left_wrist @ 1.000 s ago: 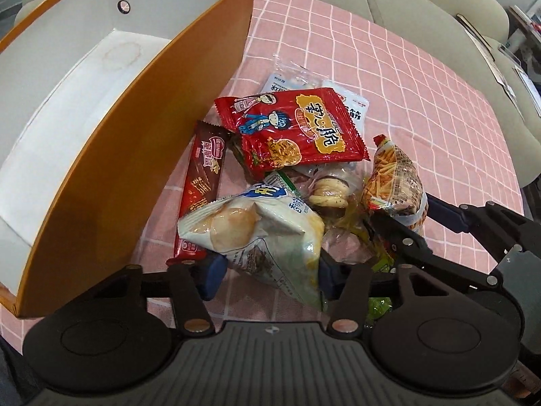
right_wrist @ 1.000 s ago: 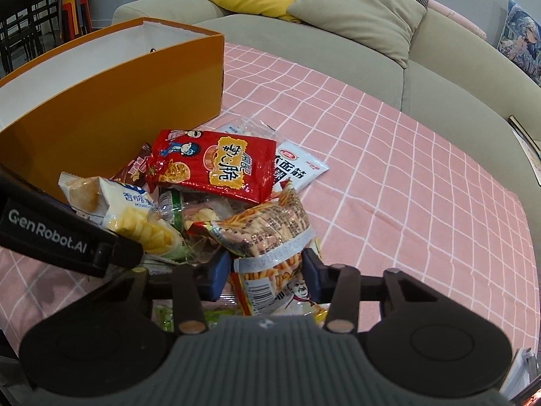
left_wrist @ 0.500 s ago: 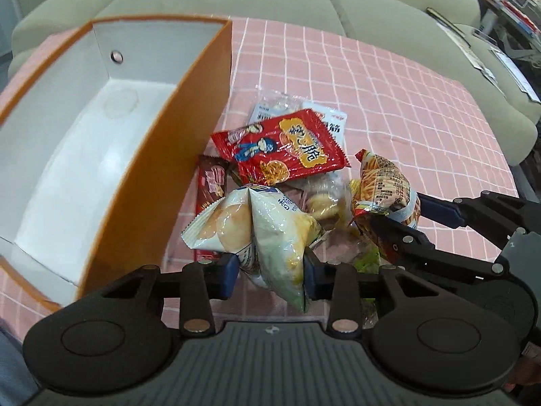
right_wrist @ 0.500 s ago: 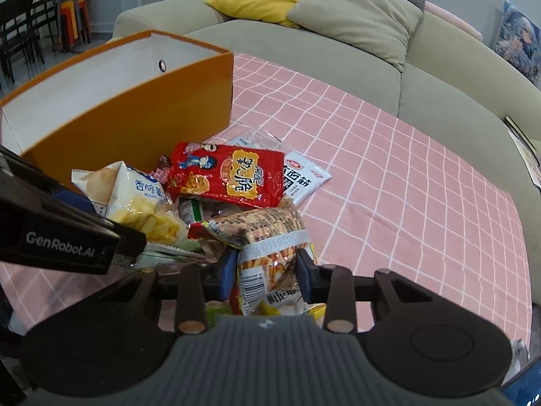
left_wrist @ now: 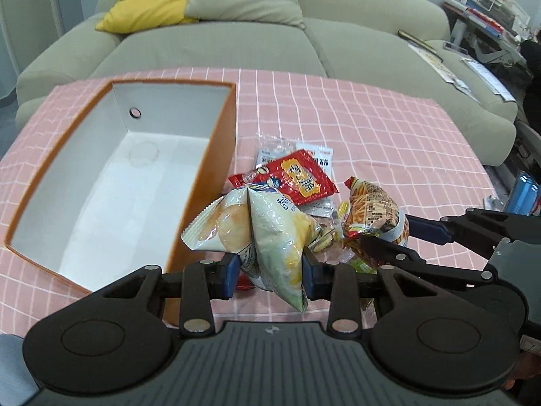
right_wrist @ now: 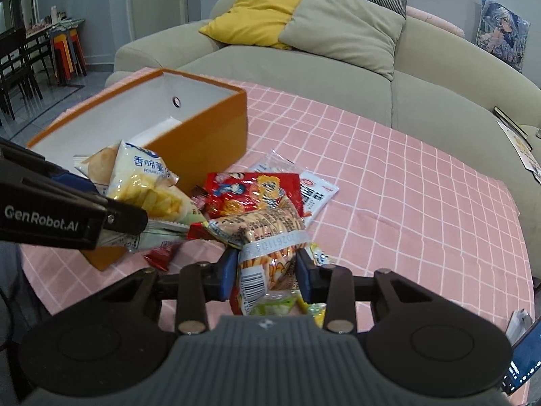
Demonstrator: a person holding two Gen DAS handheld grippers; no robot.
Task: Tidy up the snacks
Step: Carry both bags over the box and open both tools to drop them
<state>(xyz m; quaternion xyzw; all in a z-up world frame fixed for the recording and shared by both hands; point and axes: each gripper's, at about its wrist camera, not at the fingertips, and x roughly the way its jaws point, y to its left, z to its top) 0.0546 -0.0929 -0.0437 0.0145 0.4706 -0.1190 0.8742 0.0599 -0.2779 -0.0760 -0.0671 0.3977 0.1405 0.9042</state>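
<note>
A pale sofa [left_wrist: 236,40] backs a bench [left_wrist: 389,128] under pink checked cloth. The left tool [left_wrist: 270,272] pinches a pale chip bag [left_wrist: 270,230], lifted beside the empty orange box [left_wrist: 203,203]; the right tool [right_wrist: 265,275] clamps a bag of stick snacks [right_wrist: 260,233] above the remaining heap, topped by a red packet [right_wrist: 250,189]. Both picks look made; next, seemingly, each bag must cross the wall and drop inside.

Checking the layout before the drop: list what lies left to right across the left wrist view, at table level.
orange box → pale potato chip bag in the left gripper → red snack packet → stick snack bag in the right gripper.
</note>
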